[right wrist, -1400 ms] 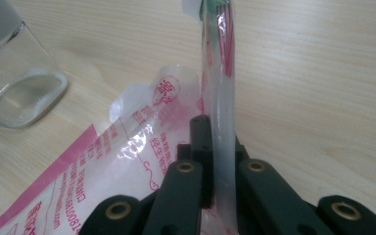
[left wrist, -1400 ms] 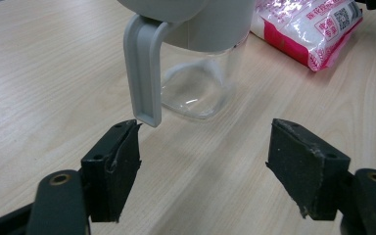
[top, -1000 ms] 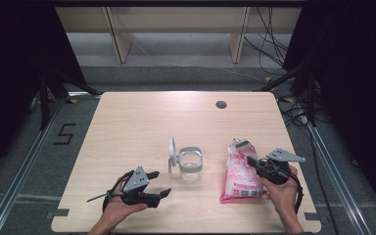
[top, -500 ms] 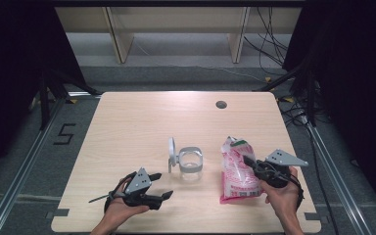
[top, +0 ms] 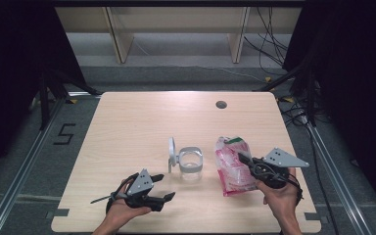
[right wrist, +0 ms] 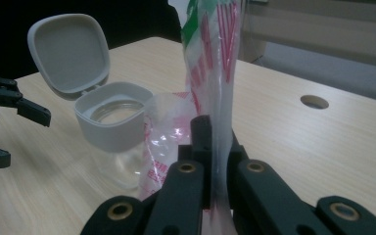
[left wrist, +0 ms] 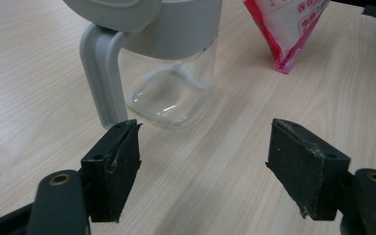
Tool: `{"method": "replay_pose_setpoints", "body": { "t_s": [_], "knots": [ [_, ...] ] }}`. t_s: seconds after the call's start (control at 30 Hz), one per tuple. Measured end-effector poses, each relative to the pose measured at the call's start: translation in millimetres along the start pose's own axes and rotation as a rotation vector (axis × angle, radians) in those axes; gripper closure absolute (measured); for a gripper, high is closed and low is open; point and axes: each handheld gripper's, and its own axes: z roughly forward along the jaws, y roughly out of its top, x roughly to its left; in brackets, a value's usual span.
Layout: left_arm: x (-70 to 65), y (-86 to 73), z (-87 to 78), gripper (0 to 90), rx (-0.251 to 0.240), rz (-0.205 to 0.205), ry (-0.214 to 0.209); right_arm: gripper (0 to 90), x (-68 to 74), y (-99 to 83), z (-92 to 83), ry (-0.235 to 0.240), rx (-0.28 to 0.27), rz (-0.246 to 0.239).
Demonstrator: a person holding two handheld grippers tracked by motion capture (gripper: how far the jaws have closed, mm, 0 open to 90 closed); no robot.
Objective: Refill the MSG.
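A clear jar [top: 190, 167] with a grey collar and a flipped-up grey lid [top: 171, 152] stands mid-table; it is also in the left gripper view as the jar [left wrist: 169, 83] and in the right gripper view as the jar [right wrist: 112, 142]. My right gripper [top: 245, 161] is shut on the edge of a pink-and-white plastic bag [top: 234, 165], lifting its upper part while the bottom rests on the table. The bag [right wrist: 210, 73] rises between the closed jaws. My left gripper [top: 165, 187] stands open near the front edge, pointing at the jar, with nothing between its pads [left wrist: 115, 166].
The light wooden table [top: 142, 122] has a round cable hole [top: 221, 104] at the back right. Cables lie on the floor beyond the table's right side, and a shelf frame stands behind it.
My right gripper has risen and drawn back toward the front edge, pulling the bag more upright. The left gripper has stayed where it was.
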Motion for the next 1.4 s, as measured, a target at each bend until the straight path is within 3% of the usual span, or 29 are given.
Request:
{"method": "replay_pose_setpoints", "body": {
  "t_s": [0.03,0.1,0.13,0.17,0.27,0.47,0.53,0.6,0.63,0.83,0.9,1.0,1.03,1.07,1.1,1.13,1.17,1.37,1.4],
  "knots": [
    [-1.3,0.0,0.9,27.2,-0.005,-0.006,-0.001,90.0,2.3,1.5,-0.3,0.0,-0.006,0.005],
    [-2.1,0.2,1.9,27.2,-0.001,-0.004,-0.008,90.0,1.9,4.9,-1.9,-0.012,-0.007,-0.035],
    [-2.9,0.5,2.7,27.2,-0.006,-0.005,-0.011,90.0,4.9,5.3,-1.9,0.015,-0.014,0.01],
    [-3.2,0.9,2.9,27.2,0.012,0.012,-0.001,90.0,3.8,8.1,-4.2,0.007,-0.028,0.005],
    [-7.6,1.7,6.7,27.2,0.006,0.004,-0.024,90.0,4.6,13.8,-8.5,-0.006,-0.047,-0.005],
    [-16.1,4.1,13.4,27.2,0.019,0.024,-0.052,90.0,8.2,23.4,-12.8,0.004,-0.075,-0.01],
    [-19.5,4.2,16.1,27.2,0.021,0.029,-0.063,90.0,9.1,26.8,-12.5,0.015,-0.091,-0.038],
    [-21.8,3.9,18.6,27.2,0.021,0.029,-0.063,90.0,10.6,28.0,-12.1,0.0,-0.088,-0.043],
    [-22.5,4.0,19.6,27.2,0.029,0.033,-0.069,90.0,13.2,28.0,-11.3,0.025,-0.078,-0.013],
    [-30.0,5.6,27.3,27.4,0.029,0.042,-0.077,90.0,16.9,29.6,-7.1,0.017,-0.084,-0.038],
    [-33.2,7.4,31.0,27.4,0.029,0.045,-0.096,90.0,20.2,31.5,-6.4,0.027,-0.084,-0.027],
    [-35.9,9.1,33.1,27.4,0.022,0.043,-0.086,90.0,21.0,33.4,-5.8,0.049,-0.084,-0.029],
    [-35.2,10.6,34.1,27.4,0.035,0.061,-0.088,90.0,23.3,35.7,-6.9,0.042,-0.082,-0.026],
    [-39.1,11.1,36.3,27.4,0.012,0.037,-0.095,90.0,23.3,35.7,-6.9,0.042,-0.082,-0.026],
    [-40.1,11.8,37.5,27.4,0.011,0.045,-0.082,90.0,23.3,37.4,-6.5,0.036,-0.093,-0.053],
    [-41.8,12.4,39.8,27.5,0.002,0.032,-0.1,90.0,26.0,40.3,-7.1,0.052,-0.092,-0.048],
    [-43.2,12.7,41.7,27.5,-0.005,0.032,-0.083,90.0,26.0,40.3,-7.1,0.052,-0.092,-0.048],
    [-52.7,14.4,56.6,27.6,-0.015,0.016,-0.091,90.0,32.6,46.3,-6.7,0.075,-0.114,-0.058],
    [-53.7,15.0,59.6,27.7,-0.023,0.015,-0.102,90.0,35.7,46.6,-7.0,0.077,-0.104,-0.042]
  ]
}}
